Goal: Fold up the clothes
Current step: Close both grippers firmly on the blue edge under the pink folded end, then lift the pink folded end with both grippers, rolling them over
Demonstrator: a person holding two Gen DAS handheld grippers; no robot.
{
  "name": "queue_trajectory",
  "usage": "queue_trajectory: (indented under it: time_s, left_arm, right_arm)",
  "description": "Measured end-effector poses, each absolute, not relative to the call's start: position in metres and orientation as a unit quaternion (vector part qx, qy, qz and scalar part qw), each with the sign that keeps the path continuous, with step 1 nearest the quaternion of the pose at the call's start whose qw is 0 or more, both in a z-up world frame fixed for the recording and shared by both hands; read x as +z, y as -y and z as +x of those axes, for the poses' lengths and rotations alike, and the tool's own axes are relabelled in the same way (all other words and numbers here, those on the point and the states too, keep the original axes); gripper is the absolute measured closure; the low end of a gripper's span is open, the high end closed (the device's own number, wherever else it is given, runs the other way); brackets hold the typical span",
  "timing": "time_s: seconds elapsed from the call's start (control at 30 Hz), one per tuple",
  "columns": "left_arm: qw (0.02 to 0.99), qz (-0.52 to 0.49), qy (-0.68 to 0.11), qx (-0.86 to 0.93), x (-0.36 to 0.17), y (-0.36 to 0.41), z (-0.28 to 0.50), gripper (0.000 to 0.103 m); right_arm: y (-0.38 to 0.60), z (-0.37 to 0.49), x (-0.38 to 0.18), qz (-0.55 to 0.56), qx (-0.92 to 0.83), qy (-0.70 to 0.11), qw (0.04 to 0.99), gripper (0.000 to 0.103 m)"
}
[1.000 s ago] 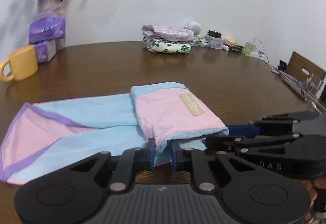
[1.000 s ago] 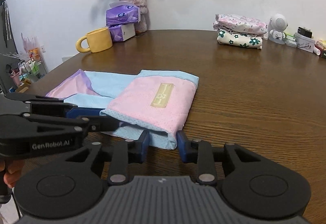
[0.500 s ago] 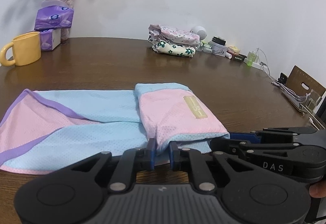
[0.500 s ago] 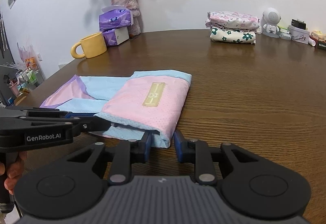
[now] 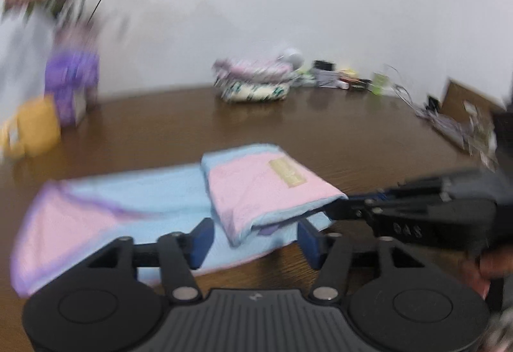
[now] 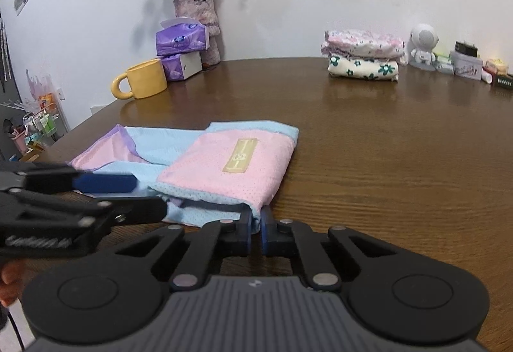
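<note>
We see a pink and pale-blue garment (image 6: 224, 166) with purple trim and a yellow-tan label (image 6: 241, 155) on the dark brown wood-grain table (image 6: 384, 159). Far left stand a yellow mug (image 6: 144, 83) and purple tissue packs (image 6: 181, 41). Far right, folded clothes (image 6: 364, 55) show pink florals above cream with green flowers.

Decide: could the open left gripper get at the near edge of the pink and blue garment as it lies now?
Probably yes: the left gripper is open, its fingers straddle the garment edge, nothing lies between.
</note>
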State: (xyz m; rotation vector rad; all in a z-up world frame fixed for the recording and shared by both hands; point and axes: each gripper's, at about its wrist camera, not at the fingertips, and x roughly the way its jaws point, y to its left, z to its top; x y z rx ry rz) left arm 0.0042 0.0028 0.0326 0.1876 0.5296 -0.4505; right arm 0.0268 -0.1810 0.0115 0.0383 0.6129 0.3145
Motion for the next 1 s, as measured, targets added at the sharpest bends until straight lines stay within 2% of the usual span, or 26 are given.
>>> queue_trajectory:
  time_s: [0.03,0.23,0.47,0.57,0.63,0.83,0.9,1.0]
  left_arm:
    - [0.933,0.127,-0.251,-0.226,0.034,0.004,0.001,0.034]
    - [0.892,0.286,-0.226,-0.268,0.021,0.042,0.002,0.034]
    - [0.860,0.365,-0.202,-0.296,0.006,0.064,0.006,0.034]
    - [0.855,0.382,-0.196,-0.290,0.000,0.069,0.010,0.044]
    - [0.856,0.393,-0.190,-0.276,-0.005,0.071,0.013,0.057]
    - [0.849,0.428,-0.162,-0.263,-0.018,0.071,0.010,0.075]
    - [0.845,0.437,-0.157,-0.264,-0.020,0.072,0.009,0.077]
    - [0.847,0.432,-0.157,-0.267,-0.020,0.072,0.013,0.078]
  right_arm:
    - [0.180,0.026,0.013,0.015,0.154,-0.298,0.942,0.098]
    - [0.176,0.026,0.013,0.008,0.154,-0.297,0.942,0.098]
    - [0.176,0.026,0.023,0.013,0.160,-0.284,0.945,0.098]
    - [0.176,0.026,0.026,0.020,0.163,-0.281,0.945,0.098]
    - [0.177,0.026,0.027,0.027,0.163,-0.280,0.946,0.098]
    - [0.183,0.026,0.025,0.049,0.165,-0.283,0.944,0.098]
    - [0.185,0.026,0.023,0.065,0.166,-0.285,0.942,0.098]
    - [0.194,0.023,0.021,0.117,0.173,-0.293,0.933,0.088]
